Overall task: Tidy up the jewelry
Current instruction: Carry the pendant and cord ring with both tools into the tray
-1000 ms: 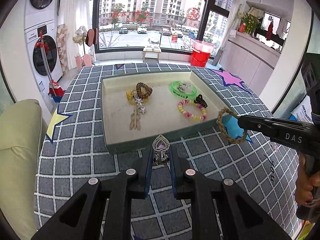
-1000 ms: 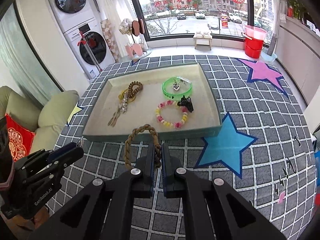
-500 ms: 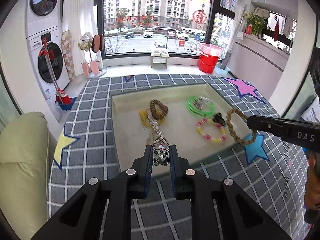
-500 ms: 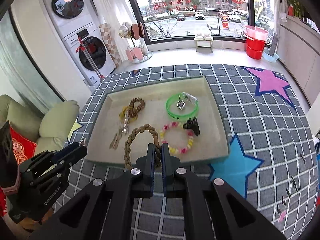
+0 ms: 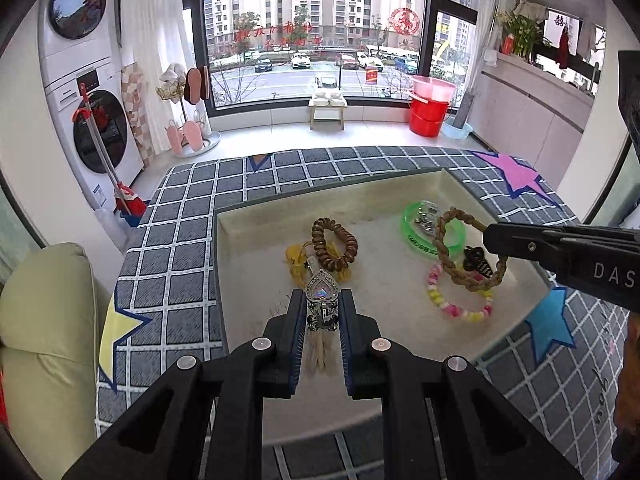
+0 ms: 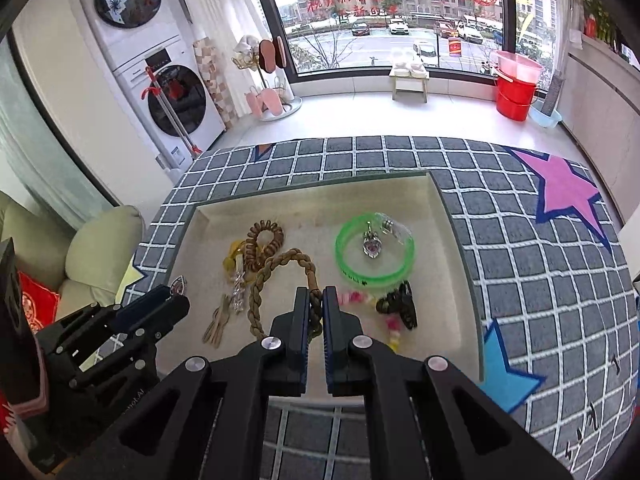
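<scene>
My left gripper (image 5: 322, 304) is shut on a silver heart-shaped hair clip (image 5: 321, 295) and holds it over the near left part of the beige tray (image 5: 248, 264). My right gripper (image 6: 316, 304) is shut on a brown braided loop (image 6: 280, 280), held above the tray's middle; it also shows in the left wrist view (image 5: 460, 256). In the tray lie a brown spiral hair tie (image 6: 264, 242), a yellow piece (image 6: 232, 256), a green bangle (image 6: 374, 256) with a heart pendant (image 6: 371, 245), a beaded bracelet (image 5: 456, 300) and a black claw clip (image 6: 400, 306).
The tray sits on a grey checked cloth (image 6: 520, 240) with pink (image 6: 568, 188) and blue (image 6: 504, 372) stars. A pale green sofa cushion (image 5: 40, 340) lies to the left. Washing machines (image 6: 160, 80), a window and red buckets (image 6: 516, 88) are beyond the table.
Both grippers have moved forward over the tray, each still holding its item. The heart clip and the braided loop now hang above the tray's inside instead of its near edge.
</scene>
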Motion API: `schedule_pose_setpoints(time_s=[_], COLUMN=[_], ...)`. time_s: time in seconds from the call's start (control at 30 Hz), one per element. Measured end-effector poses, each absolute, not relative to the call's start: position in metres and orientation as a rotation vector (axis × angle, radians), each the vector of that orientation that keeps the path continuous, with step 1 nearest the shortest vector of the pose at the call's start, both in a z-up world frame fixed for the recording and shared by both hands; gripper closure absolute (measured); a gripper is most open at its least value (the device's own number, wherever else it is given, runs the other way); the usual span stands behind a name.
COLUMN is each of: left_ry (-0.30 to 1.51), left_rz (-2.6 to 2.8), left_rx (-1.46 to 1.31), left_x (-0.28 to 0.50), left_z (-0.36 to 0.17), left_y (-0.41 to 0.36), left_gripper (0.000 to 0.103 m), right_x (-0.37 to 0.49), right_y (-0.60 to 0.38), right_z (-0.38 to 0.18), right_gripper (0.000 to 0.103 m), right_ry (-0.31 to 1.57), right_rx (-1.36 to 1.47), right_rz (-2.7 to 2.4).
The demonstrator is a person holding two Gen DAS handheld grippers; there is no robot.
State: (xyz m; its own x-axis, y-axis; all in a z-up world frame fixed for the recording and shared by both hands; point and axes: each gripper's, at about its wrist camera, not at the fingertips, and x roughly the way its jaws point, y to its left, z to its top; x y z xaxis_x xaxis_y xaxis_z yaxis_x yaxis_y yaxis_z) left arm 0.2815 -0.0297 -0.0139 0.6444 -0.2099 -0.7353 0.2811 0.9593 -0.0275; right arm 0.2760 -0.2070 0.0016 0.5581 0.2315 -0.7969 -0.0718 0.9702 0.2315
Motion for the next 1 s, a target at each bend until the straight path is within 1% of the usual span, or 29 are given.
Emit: schedule_pose_setpoints(time_s=[0.27, 0.8, 1.0], left_ry=[0.851, 0.930, 0.924], left_rz=[-0.274, -0.274, -0.274], left_rx=[0.099, 0.193, 0.222], left_x=[0.299, 0.308, 0.305], left_z=[-0.027, -0.057, -0.056], left_y=[-0.035, -0.055, -0.058], left_gripper=[0.072, 0.072, 0.072], right_x=[0.293, 0.308, 0.307], right_y=[-0.203, -0.201, -0.204], right_z=[-0.014, -0.058, -0.061], right_gripper=[0.096, 0.096, 0.096], right_ry=[0.983, 1.066, 1.067], right_rx=[0.185, 0.171, 0.172], right_rz=[0.177, 0.149, 0.152])
